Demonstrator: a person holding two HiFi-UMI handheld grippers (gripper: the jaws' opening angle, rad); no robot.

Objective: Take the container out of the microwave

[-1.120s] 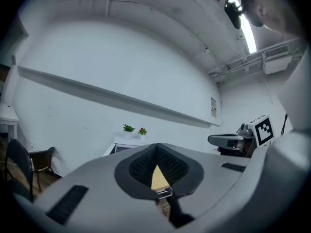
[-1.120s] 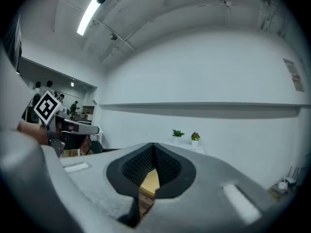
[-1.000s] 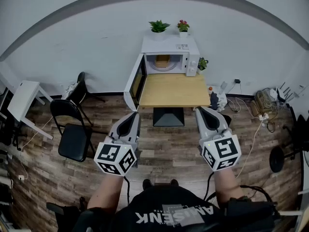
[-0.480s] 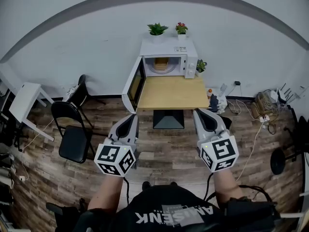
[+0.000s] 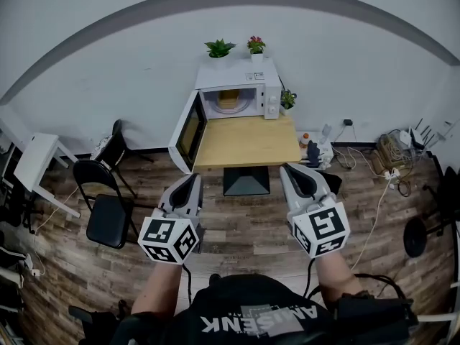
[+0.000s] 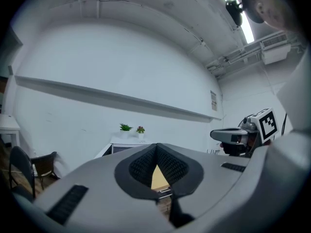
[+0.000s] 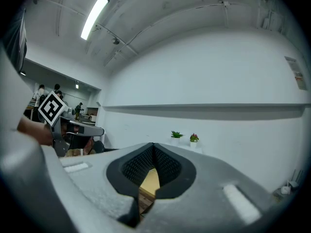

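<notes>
Left claw (image 5: 192, 181) and right claw (image 5: 290, 172) both closed, empty. White boxy microwave (image 5: 235, 77) at 12 o'clock, door open, tan container (image 5: 227, 100) inside.

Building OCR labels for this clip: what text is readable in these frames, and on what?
"AMSENK": upside down on the shirt; letters uncertain.
Sticker on top of the microwave: too small to read.
Wall notice: blurred.
Cubes on the left gripper and right gripper: patterns only, no letters.

A wooden table (image 5: 248, 142) carries an open-doored microwave (image 5: 237, 77) and a small potted plant (image 5: 287, 100) beside it.
</notes>
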